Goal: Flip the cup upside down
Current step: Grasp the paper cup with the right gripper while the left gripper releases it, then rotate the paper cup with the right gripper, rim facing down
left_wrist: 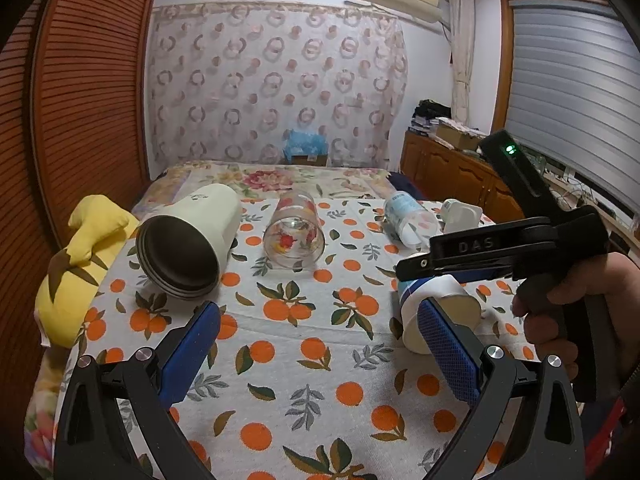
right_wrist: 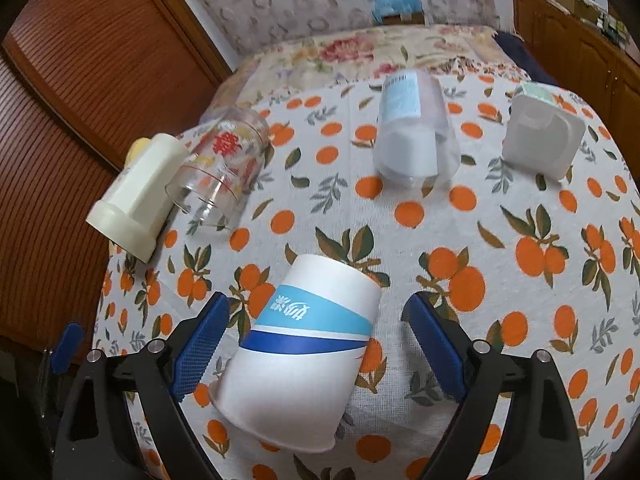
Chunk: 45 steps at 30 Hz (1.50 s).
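Note:
A white paper cup (right_wrist: 300, 352) with blue bands stands upside down, rim on the orange-print cloth, base up and tilted a little. My right gripper (right_wrist: 316, 340) is open with its blue pads on either side of the cup, neither touching it. In the left wrist view the same cup (left_wrist: 436, 312) sits under the right gripper (left_wrist: 412, 276), partly hidden by my left gripper's right pad. My left gripper (left_wrist: 320, 344) is open and empty above the cloth, left of the cup.
Lying on their sides: a cream tumbler (left_wrist: 188, 248), a flower-print glass (left_wrist: 294, 232) and a clear plastic cup (left_wrist: 410, 220). A white square container (right_wrist: 540, 136) stands at the far right. A yellow plush (left_wrist: 76, 268) lies at the table's left edge. A wooden louvred door stands left.

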### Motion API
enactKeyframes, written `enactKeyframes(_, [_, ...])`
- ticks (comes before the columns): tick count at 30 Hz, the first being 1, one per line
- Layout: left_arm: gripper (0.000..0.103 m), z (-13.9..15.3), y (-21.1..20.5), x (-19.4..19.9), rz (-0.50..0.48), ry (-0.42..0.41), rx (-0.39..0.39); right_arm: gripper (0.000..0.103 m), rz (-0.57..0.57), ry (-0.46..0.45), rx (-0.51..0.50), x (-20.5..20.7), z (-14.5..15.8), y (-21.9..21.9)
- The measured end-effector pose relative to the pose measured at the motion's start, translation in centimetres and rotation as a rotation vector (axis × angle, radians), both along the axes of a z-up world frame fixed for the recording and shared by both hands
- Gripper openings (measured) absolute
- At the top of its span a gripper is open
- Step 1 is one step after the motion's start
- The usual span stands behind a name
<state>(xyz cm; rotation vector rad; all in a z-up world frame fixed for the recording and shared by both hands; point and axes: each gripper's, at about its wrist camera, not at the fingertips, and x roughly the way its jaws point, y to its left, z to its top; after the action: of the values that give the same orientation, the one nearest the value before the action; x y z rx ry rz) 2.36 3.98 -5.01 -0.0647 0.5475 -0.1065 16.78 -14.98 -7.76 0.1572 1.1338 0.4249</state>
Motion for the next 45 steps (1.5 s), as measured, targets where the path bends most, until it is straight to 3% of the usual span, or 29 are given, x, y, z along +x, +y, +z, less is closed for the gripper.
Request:
enactKeyframes(8, [0.095,0.1,0.0,-0.1,-0.001,-0.002,0.002,0.072,-0.002,0.090,0.026,1.3,-1.3,0.0])
enactKeyframes(12, [0.095,0.0,0.0,-0.1,0.000,-0.001,0.001,0.063,0.005,0.090,0.052,1.5,-1.2,-0.3])
enactKeyframes(18, [0.095,0.2,0.0,-0.3,0.001,0.003,0.002,0.062,0.024,0.005,0.117,1.3,0.4,-1.0])
enactKeyframes(24, [0.095,0.1,-0.1,-0.4,0.003,0.006,0.004,0.057,0.070,-0.222,0.044,0.2,3.1,-0.4])
enactKeyframes(28, [0.095,-0.2,0.0,-0.4,0.006,0.009,0.004,0.056,0.085,-0.284,0.044,-0.1,3.6,-0.7])
enactKeyframes(32, [0.095,-0.4,0.1,-0.2,0.010,0.012,0.000,0.057,0.110,-0.405,-0.017,-1.2,4.7,-0.3])
enactKeyframes(45, [0.095,-0.3,0.1,-0.1,0.013,0.007,0.002,0.056,0.167,-0.520,-0.113,-3.9,4.6,0.1])
